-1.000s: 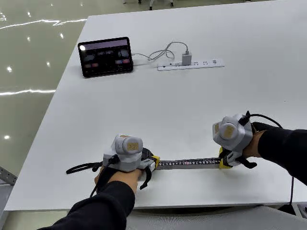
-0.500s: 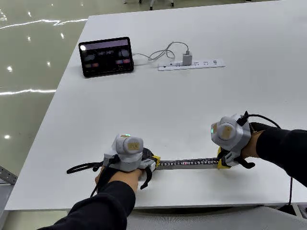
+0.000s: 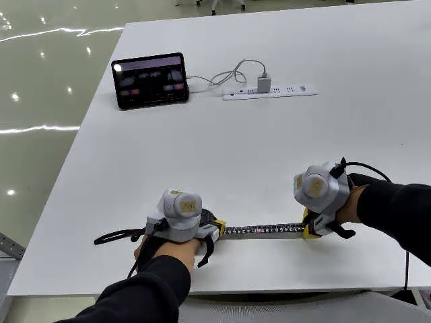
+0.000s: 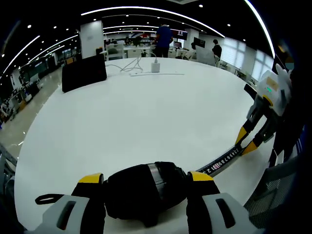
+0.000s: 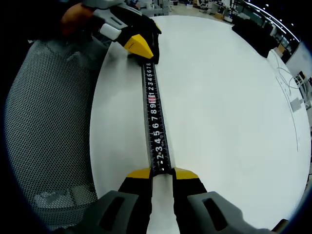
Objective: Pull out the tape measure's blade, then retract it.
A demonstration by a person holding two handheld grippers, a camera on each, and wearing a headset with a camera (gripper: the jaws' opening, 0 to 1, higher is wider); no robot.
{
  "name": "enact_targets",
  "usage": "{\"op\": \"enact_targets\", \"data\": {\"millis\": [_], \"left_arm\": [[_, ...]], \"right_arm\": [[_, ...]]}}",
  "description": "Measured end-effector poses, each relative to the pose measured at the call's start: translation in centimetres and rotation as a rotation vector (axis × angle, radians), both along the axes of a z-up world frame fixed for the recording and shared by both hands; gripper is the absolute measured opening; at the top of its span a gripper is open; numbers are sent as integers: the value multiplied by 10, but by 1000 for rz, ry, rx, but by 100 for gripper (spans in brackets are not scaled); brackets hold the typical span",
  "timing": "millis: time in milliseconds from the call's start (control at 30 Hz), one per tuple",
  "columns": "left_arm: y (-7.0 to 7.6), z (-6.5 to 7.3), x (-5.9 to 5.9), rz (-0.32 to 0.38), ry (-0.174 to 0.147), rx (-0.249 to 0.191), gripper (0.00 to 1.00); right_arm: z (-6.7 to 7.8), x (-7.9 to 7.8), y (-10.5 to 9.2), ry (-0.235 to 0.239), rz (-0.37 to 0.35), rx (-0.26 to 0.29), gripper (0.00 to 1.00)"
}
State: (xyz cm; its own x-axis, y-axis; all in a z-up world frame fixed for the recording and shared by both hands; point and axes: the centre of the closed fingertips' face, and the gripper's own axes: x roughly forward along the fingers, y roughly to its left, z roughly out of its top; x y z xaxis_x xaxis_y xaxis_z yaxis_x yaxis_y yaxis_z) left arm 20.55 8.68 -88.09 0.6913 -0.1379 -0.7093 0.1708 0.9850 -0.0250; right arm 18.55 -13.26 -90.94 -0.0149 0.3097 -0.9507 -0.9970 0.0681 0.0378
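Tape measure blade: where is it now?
In the head view, the blade lies near the table's front edge, stretched between left gripper and right gripper.

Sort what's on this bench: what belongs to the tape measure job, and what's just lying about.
In use: tape measure case, held by the left hand-held gripper; blade, pinched by the right hand-held gripper.
Lying about: tablet, power strip, charger with cable.

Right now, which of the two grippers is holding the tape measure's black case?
The left gripper: its fingers sit either side of the black case, gripping it. The right gripper pinches only the end of the pulled-out blade.
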Motion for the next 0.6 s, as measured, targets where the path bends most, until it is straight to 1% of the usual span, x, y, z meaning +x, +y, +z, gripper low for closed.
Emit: {"op": "enact_targets", "data": {"millis": [600], "left_arm": [[0, 0, 0, 1, 3, 0, 64]], "right_arm": [[-1, 0, 7, 1, -2, 7, 11]]}}
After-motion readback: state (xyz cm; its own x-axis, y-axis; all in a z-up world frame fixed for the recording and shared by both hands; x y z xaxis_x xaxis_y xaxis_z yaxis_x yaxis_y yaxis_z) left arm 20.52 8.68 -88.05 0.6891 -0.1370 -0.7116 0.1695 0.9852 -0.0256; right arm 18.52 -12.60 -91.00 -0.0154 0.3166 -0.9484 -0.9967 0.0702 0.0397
